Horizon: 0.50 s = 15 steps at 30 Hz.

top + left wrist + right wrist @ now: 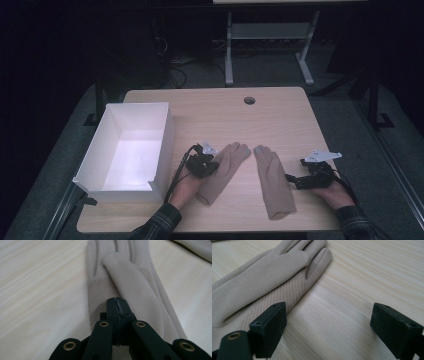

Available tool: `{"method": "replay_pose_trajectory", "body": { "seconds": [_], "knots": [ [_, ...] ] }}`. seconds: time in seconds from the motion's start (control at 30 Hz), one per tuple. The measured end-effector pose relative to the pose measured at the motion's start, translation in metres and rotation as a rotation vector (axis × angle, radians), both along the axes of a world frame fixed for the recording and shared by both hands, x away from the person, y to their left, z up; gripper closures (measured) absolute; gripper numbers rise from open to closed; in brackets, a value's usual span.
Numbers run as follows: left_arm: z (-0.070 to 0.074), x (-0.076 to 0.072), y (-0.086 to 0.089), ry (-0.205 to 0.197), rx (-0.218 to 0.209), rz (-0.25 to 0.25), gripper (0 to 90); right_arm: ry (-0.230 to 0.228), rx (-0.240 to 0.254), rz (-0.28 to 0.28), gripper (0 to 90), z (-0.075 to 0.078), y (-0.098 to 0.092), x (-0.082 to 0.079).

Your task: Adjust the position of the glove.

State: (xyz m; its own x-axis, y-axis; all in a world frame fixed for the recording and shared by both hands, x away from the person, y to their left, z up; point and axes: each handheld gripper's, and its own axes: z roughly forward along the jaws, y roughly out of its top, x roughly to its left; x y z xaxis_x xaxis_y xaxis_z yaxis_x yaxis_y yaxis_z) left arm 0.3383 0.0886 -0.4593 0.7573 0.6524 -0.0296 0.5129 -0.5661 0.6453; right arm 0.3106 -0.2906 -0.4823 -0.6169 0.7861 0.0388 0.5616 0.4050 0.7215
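Sitting empty, white box, 2 gloves beside

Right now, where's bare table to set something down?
Free: the far strip between the cable hole and the gloves, and the right edge beyond the right gripper. Crowded: the near middle, with left glove, right glove, and white box on the left.

We see two beige gloves with ribbed palms on a pale wood-grain table, a white box, black grippers, and plaid sleeves.
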Motion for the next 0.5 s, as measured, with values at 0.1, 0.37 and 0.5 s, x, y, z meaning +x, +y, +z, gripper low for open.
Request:
{"method": "replay_pose_trajectory", "body": {
  "seconds": [0.1,0.37,0.5],
  "knots": [
    [0.003,-0.003,0.000,-0.006,-0.015,-0.007,87.3,0.000,0.000,0.000,13.0,0.000,0.000,0.000],
    [0.010,0.010,0.015,-0.031,-0.064,0.061,75.7,-0.005,-0.003,0.005,13.0,0.000,0.000,0.001],
    [0.004,0.011,0.014,-0.007,-0.066,0.064,72.6,-0.002,-0.002,0.004,13.1,0.000,0.000,0.000]
  ]
}}
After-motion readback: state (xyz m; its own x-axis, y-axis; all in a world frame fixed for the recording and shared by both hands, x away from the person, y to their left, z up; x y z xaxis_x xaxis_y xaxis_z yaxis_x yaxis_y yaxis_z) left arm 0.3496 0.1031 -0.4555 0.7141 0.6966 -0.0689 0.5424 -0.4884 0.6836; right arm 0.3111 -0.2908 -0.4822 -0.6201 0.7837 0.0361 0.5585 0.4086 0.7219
